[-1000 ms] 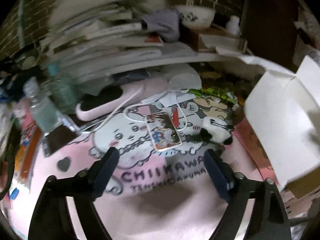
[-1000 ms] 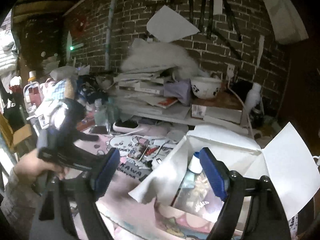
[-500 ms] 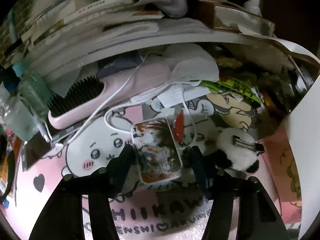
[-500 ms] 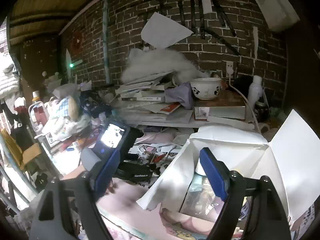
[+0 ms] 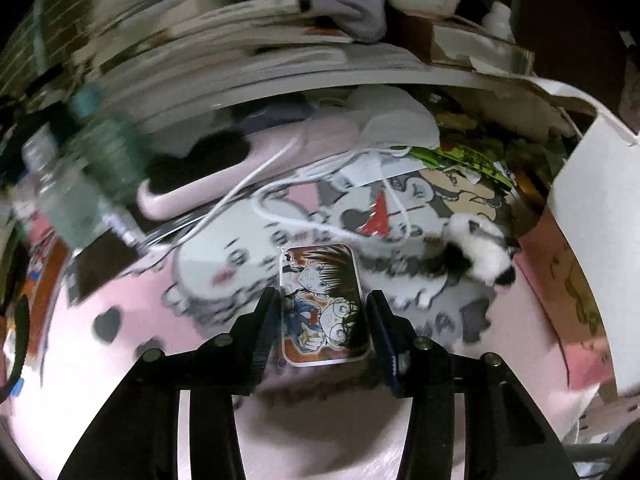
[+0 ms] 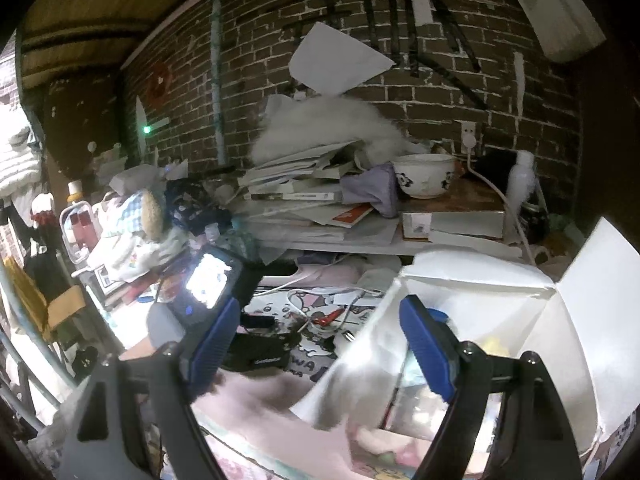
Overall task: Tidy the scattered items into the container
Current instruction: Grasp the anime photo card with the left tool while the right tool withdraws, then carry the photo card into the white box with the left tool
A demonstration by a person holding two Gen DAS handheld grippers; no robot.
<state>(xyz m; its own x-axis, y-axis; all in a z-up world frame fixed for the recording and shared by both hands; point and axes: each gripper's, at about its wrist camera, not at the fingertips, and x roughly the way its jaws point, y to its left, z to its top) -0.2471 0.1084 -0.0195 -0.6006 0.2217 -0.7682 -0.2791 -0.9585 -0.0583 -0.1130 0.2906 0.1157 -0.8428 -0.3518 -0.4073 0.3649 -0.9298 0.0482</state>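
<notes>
Left wrist view: our left gripper has just been closing and now pinches the illustrated card by both side edges, above the pink mat. A white cable snakes just beyond it, pink hairbrush far left, fluffy panda clip right.

Right wrist view: our right gripper hangs wide open, nothing in it, in front of the white box with its flaps open. The left tool sits left of it.
</notes>
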